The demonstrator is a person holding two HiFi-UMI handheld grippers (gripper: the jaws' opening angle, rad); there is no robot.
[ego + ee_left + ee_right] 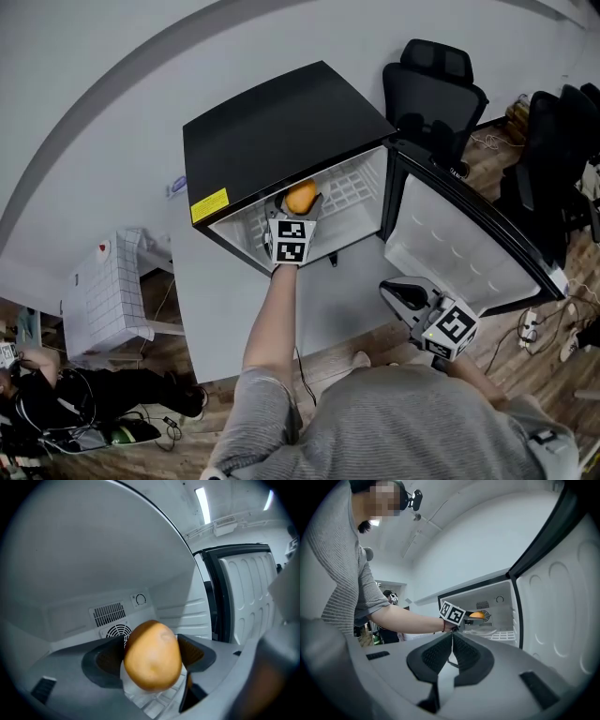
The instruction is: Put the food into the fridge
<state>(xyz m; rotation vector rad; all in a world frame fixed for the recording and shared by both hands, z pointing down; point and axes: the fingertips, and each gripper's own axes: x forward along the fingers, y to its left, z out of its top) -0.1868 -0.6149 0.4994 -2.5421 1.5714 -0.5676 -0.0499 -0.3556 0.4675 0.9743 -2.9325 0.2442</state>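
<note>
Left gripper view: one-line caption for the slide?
Left tool shut on an orange fruit, held inside the open fridge above its wire shelf.

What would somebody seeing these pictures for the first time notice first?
The round orange food item stands out most, clamped between the jaws of the left gripper inside the white interior of the small black fridge. Next comes the fridge door, standing wide open on the person's right, with the right gripper held in front of it, jaws together and empty.
</note>
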